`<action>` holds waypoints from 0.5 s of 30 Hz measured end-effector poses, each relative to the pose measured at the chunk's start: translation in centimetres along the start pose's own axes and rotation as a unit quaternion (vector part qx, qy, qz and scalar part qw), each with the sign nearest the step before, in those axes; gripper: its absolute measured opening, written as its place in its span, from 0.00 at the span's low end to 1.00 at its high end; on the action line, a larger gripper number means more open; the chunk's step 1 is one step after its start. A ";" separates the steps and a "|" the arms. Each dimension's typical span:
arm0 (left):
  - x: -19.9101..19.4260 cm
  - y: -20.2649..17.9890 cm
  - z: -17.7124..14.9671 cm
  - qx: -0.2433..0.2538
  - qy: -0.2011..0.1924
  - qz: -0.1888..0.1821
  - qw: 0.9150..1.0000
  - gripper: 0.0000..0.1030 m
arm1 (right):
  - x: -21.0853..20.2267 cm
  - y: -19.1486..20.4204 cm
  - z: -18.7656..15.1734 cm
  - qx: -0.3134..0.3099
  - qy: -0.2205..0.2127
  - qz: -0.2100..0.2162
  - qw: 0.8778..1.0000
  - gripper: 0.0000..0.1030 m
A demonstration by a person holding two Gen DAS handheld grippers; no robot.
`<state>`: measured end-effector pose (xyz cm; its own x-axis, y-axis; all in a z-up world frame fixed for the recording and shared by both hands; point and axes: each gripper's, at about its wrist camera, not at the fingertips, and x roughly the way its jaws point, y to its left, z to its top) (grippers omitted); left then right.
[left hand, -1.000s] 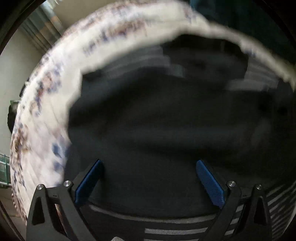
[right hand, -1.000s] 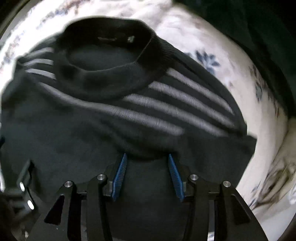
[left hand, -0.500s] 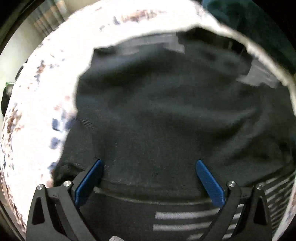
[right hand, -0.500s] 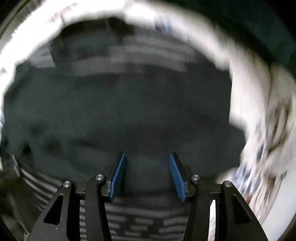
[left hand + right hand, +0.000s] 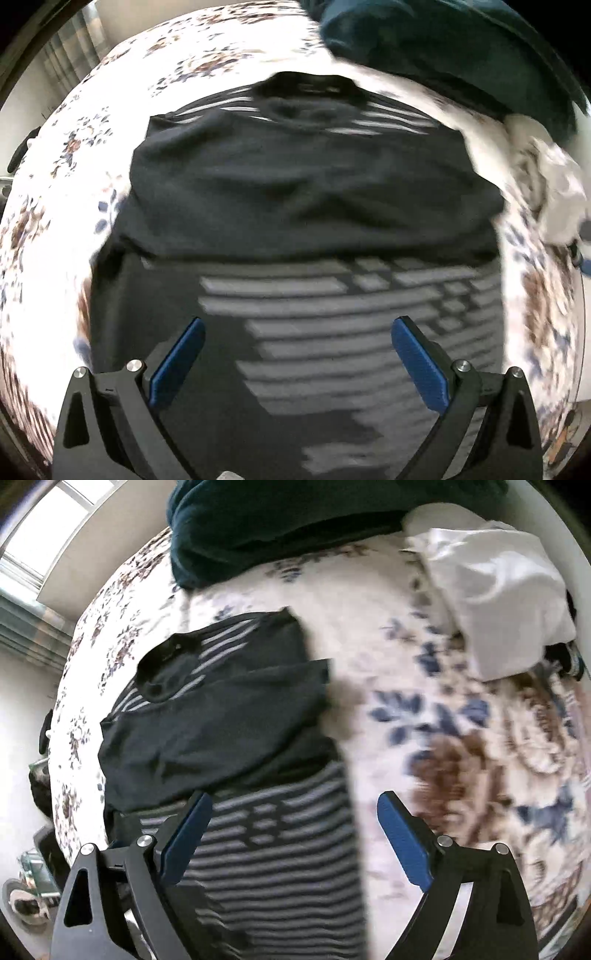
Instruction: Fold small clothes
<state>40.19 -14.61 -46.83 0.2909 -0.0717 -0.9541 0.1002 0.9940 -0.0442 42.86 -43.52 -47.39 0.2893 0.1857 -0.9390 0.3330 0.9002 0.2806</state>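
Between the two blue fingers of the left tool (image 5: 297, 349) lies the striped part of a dark sweater (image 5: 314, 206). That tool is spread wide and holds nothing. Whether its tips touch the cloth is hard to tell. The stripes below it look smeared and blurry.

The right tool (image 5: 295, 825) is spread wide too, and it also holds nothing. Its left finger is over the striped part of the sweater (image 5: 221, 731). Its right finger is over the bare bed cover. The bottom of the sweater is cut off by the edge of the picture in both views.

The sweater lies flat on a bed (image 5: 55, 229) with a white cover full of brown and blue flowers (image 5: 424, 716). A plain dark part is folded across the middle of the sweater. It hides much of the stripes. The round neck hole (image 5: 166, 672) points to the far end of the bed, and stripes show beside it.

Past the sweater, at the far end of the bed, sits a big dark green heap of cloth (image 5: 277, 524). It is cut off at the top. Near the right edge of the bed is a crumpled white cloth (image 5: 498, 598). Something small and dark peeks out beside it, too small to make out.
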 end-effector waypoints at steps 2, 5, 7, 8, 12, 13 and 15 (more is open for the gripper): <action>-0.5 -3.7 -2.5 0.007 0.023 0.001 1.000 1.00 | -1.0 -2.7 0.6 -0.004 0.013 0.003 1.000 0.90; -0.5 -10.6 -7.2 0.024 0.067 0.013 0.997 1.00 | -1.4 -7.1 2.2 -0.020 0.037 0.023 0.999 0.90; -0.3 -15.0 -10.3 0.032 0.091 0.019 0.995 1.00 | -1.1 -9.0 2.8 -0.032 0.049 0.024 0.998 0.90; -0.3 -17.1 -12.0 0.040 0.099 0.023 0.994 1.00 | -1.1 -10.0 3.1 -0.038 0.055 0.025 0.997 0.90; 1.7 -24.3 -17.2 0.103 0.130 0.062 0.984 1.00 | -0.8 -13.0 4.1 -0.071 0.075 0.039 0.994 0.90; 2.5 -25.3 -18.3 0.116 0.138 0.077 0.980 1.00 | -0.6 -13.4 4.2 -0.076 0.077 0.039 0.993 0.90; 4.3 -26.0 -19.9 0.126 0.157 0.103 0.974 1.00 | 0.0 -14.4 4.4 -0.081 0.085 0.043 0.992 0.90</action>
<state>19.88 -39.14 -55.73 0.0284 0.1954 -0.9803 0.3121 0.9299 0.1944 42.03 -58.22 -50.57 0.1504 0.3165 -0.9366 0.1600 0.9271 0.3390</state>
